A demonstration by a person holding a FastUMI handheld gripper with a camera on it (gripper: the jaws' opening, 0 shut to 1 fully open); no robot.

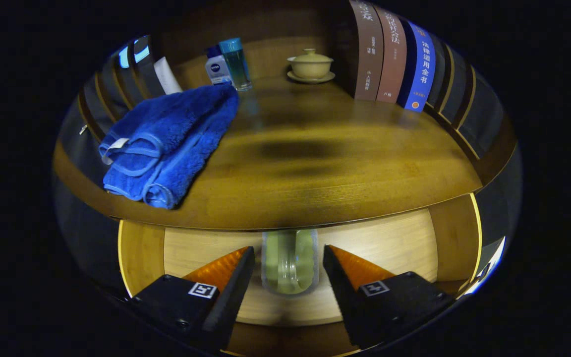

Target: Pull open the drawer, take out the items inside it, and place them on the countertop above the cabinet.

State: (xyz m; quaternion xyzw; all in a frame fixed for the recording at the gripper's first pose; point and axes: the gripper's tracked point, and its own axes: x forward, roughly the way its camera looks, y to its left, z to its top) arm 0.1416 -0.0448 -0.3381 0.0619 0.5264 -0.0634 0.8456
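The drawer [389, 243] stands pulled out below the dark wooden countertop [325, 173], its pale wood floor showing. A clear, greenish glass-like container [289, 267] lies in the drawer, its far end hidden under the countertop's front edge. My gripper [288, 248] hovers over the drawer, open, one finger on each side of the container with a narrow gap to either flank. A folded blue towel [166, 144] lies on the countertop, up and to the left of the fingers.
At the back of the countertop stand a small white bottle [216, 67], a clear blue-capped bottle [236, 62] and a lidded tea bowl on a saucer [310, 64]. A row of upright books [394, 59] lines the right side. The drawer's side walls [139, 253] flank the fingers.
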